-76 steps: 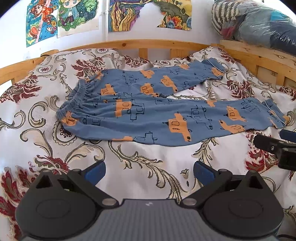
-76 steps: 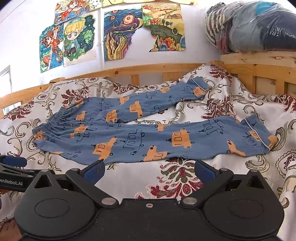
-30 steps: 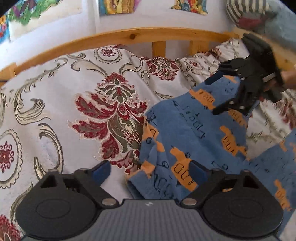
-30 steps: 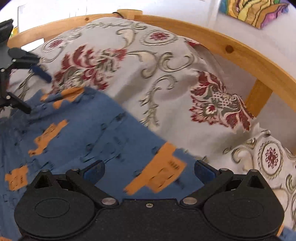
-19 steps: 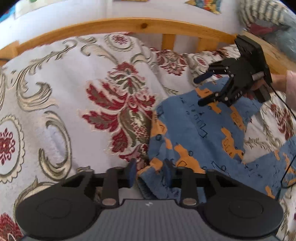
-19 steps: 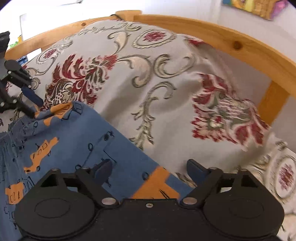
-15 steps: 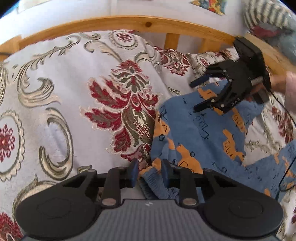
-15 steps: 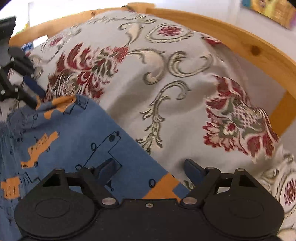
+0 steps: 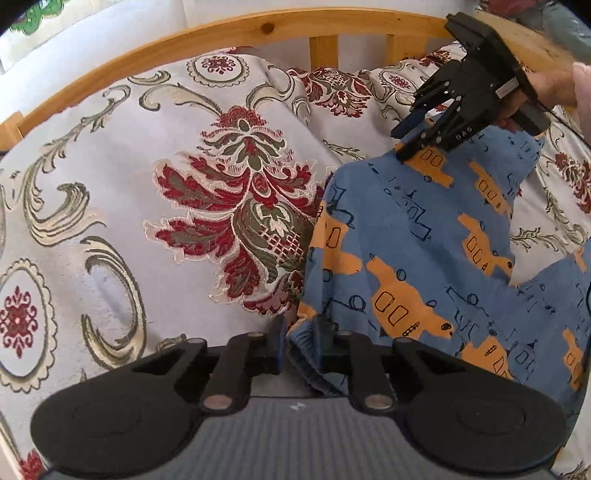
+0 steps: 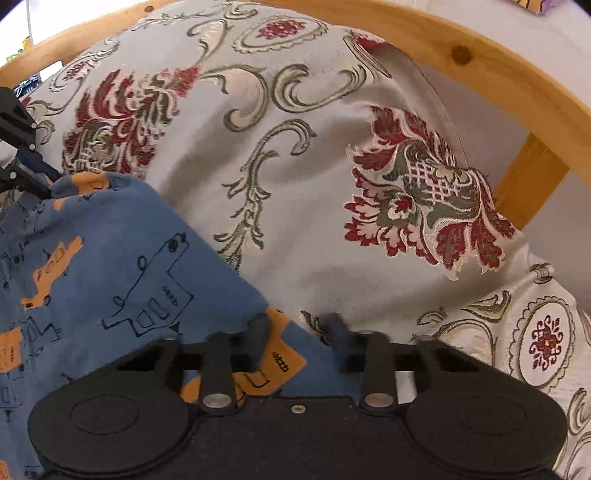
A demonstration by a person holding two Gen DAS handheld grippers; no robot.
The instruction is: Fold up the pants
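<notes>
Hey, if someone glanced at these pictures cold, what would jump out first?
The blue pants with orange vehicle prints, spread on the right of a floral bedspread. The left gripper pinches their waistband, and the right gripper bites the far edge, below the wooden bed rail.

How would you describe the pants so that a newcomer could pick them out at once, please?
Start at the wooden bed rail and come down onto the floral bedspread. The pants lie there: the only blue cloth, printed with orange vehicles.
</notes>
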